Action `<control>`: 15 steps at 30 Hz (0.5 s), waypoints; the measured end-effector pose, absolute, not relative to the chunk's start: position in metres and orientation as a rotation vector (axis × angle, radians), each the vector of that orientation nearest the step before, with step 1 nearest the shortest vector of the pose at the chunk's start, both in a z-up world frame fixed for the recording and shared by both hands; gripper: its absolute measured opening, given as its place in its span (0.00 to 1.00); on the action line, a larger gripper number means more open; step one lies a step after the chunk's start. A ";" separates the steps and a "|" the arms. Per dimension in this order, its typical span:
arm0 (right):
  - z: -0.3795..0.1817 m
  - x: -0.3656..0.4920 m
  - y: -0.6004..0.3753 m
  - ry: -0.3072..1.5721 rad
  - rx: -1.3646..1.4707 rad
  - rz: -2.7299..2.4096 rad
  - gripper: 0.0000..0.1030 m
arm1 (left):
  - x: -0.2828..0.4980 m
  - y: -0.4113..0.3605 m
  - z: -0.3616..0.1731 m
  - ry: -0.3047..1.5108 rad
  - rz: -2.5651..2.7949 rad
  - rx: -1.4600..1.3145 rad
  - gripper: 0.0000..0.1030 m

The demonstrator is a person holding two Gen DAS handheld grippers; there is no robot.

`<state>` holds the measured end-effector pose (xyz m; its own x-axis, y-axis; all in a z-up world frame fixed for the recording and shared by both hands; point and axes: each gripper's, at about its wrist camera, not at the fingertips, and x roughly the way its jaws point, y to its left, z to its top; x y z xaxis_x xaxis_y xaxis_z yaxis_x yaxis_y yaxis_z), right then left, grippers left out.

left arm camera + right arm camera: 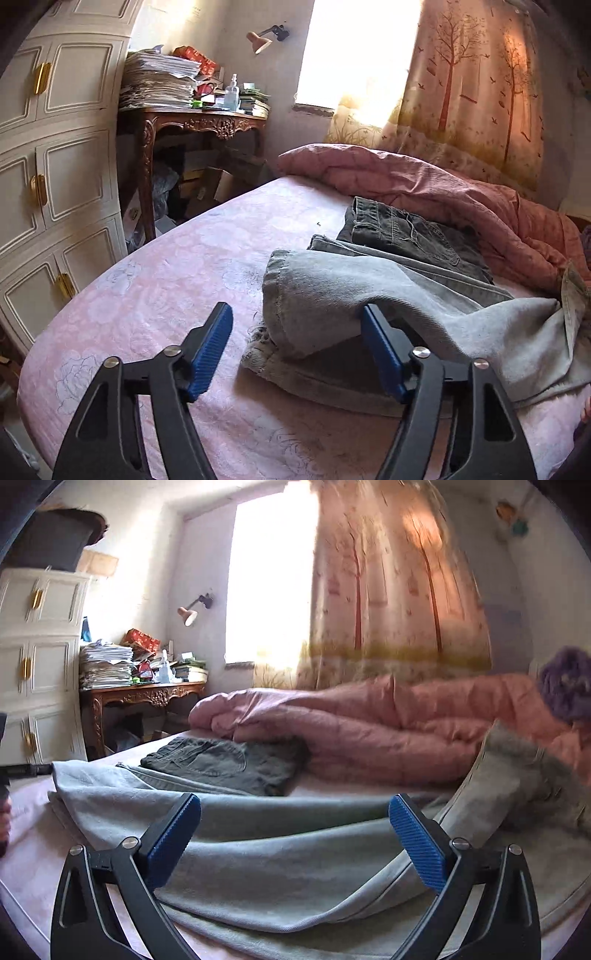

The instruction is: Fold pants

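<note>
Both spread wide, gripping nothing: left gripper [297, 350] at the hem of the grey pants [369, 295] on the pink bed [166, 277], right gripper [295, 838] over the legs, probably to fold next

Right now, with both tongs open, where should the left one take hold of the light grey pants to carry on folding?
Grip the hemmed cuff of the upper leg of the light grey pants. That leg lies doubled over, its stitched end raised off the pink sheet, so a finger could likely slide under. Come from the left, where the left tongs are open beside it. The right tongs hover open over the middle.
</note>
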<state>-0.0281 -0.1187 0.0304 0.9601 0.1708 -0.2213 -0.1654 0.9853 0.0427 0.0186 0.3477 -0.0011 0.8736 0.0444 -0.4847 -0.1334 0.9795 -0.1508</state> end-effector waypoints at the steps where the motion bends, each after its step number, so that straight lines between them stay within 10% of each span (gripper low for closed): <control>1: 0.028 -0.027 -0.123 0.232 0.047 0.175 0.99 | 0.024 0.346 -0.002 0.509 0.088 -0.165 0.63; 10: 0.024 -0.037 -0.160 0.219 0.204 0.185 0.99 | 0.048 0.297 -0.006 0.554 0.084 0.148 0.62; 13: 0.021 -0.033 -0.160 0.243 0.207 0.177 0.99 | 0.046 0.291 0.000 0.505 0.129 0.166 0.18; 15: 0.021 -0.030 -0.156 0.279 0.177 0.160 0.99 | 0.041 0.293 0.006 0.472 0.143 0.138 0.11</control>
<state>-0.0299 -0.1563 0.0208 0.9489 0.1812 -0.2583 -0.1324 0.9718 0.1952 0.0410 0.2930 0.0060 0.8808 0.1688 -0.4423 -0.1051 0.9807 0.1649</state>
